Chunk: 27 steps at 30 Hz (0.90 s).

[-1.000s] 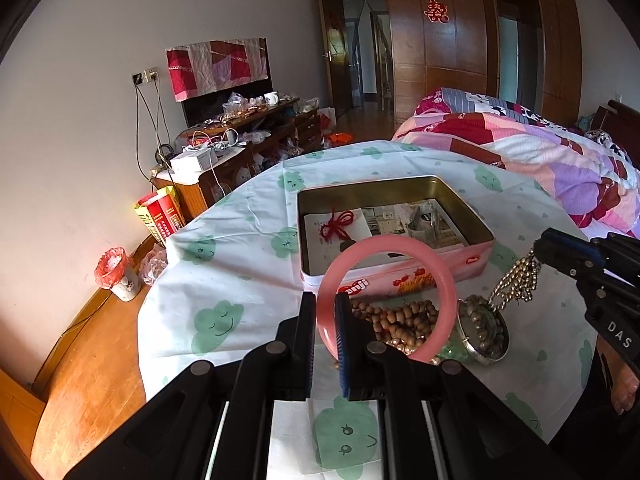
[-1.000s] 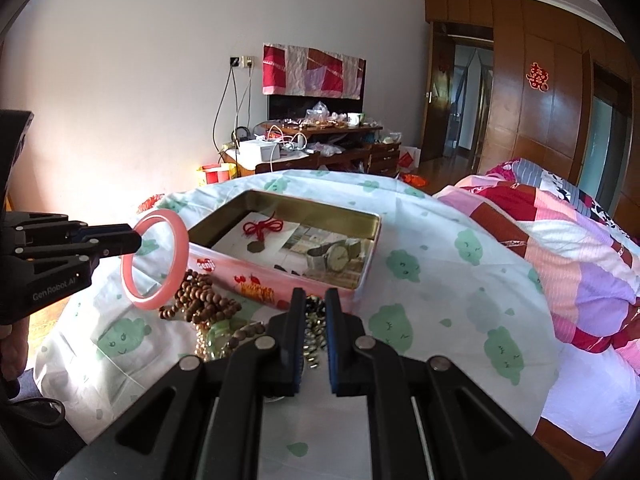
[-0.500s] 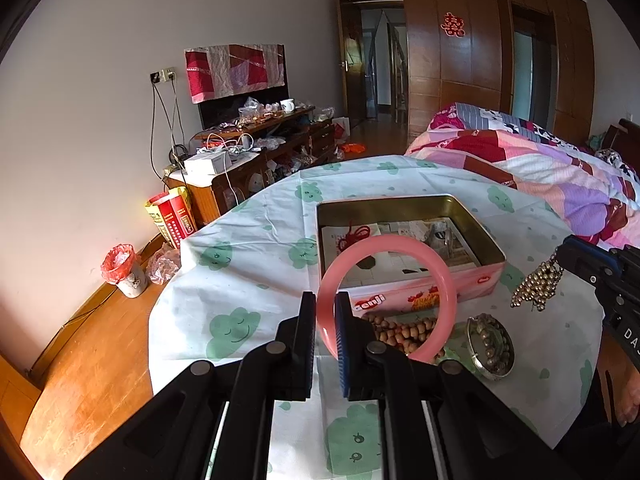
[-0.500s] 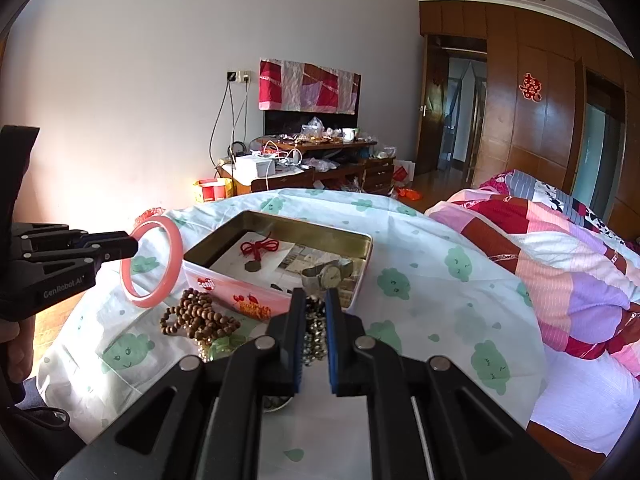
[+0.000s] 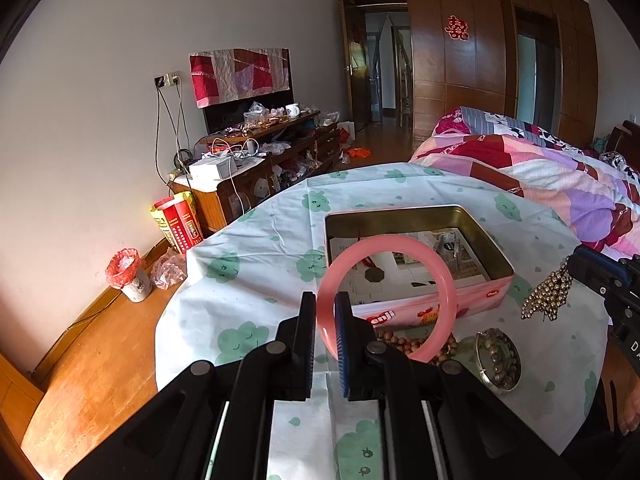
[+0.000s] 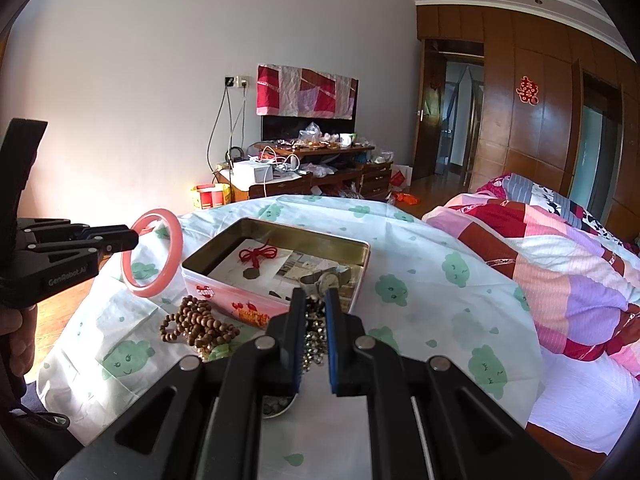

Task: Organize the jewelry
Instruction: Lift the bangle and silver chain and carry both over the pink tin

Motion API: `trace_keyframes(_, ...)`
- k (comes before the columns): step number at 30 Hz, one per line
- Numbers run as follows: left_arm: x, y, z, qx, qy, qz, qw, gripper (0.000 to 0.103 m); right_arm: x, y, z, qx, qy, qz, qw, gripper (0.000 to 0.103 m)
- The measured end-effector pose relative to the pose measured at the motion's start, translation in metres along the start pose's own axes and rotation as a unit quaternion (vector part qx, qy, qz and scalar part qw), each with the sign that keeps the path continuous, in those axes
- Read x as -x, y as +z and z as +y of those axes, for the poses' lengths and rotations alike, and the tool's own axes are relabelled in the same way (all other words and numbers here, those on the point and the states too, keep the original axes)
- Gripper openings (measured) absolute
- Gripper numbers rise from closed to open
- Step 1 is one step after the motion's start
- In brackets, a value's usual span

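Holding two pieces aloft at once: left gripper (image 5: 321, 322) clenched on the rim of a pink bangle (image 5: 386, 298), ring upright above the desk (image 5: 256, 264) and just short of the tin; right gripper (image 6: 312, 328) clamped on a gold bead chain (image 5: 546, 296) that dangles free at 3 o'clock in the left view. Open tin box (image 6: 276, 268) at 12 o'clock from both pairs of fingers, already carrying a red knotted charm (image 6: 256, 258), a wristwatch (image 6: 326, 278) and paper cards. Still out on the cloth at 6 o'clock from the tin: a heap of brown wooden beads (image 6: 198, 326) and a round metal dish (image 5: 498, 360) with darker beads inside, something green beside them, too hidden to name. Judged roughly midway: some pieces boxed, two in transit, at least the bead heap and the dish yet to go. Next likely: lowering bangle and chain over the tin's near wall and releasing inside, minding the chain snagging on the rim.
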State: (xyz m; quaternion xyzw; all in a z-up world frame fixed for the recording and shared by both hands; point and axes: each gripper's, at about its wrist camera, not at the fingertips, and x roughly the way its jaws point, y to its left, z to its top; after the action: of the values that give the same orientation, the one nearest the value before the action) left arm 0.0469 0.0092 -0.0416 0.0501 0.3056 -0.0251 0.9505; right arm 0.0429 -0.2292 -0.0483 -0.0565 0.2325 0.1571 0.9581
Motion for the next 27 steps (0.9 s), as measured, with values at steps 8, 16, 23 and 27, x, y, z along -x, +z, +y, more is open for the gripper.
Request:
trace_keyframes(8, -0.004, 0.014, -0.004, -0.014, 0.003, -0.008, 0.9999, 0.009, -0.002, 0.005, -0.001, 0.001, -0.002, -0.003, 1.000, 0.011)
trace_keyframes(16, -0.011, 0.026, -0.007, -0.024, 0.006, -0.011, 0.9996, 0.009, -0.010, 0.016, -0.009, 0.000, -0.008, -0.006, 1.000, 0.011)
trace_keyframes(23, -0.022, 0.033, -0.010, -0.035, 0.007, -0.005, 0.9994, 0.009, -0.022, 0.027, -0.012, 0.006, -0.008, -0.006, 1.000, 0.011)
trace_keyframes(27, -0.028, 0.038, -0.010, -0.041, 0.012, -0.004, 0.9991, 0.009, -0.029, 0.034, -0.012, 0.010, -0.009, -0.006, 1.000, 0.011)
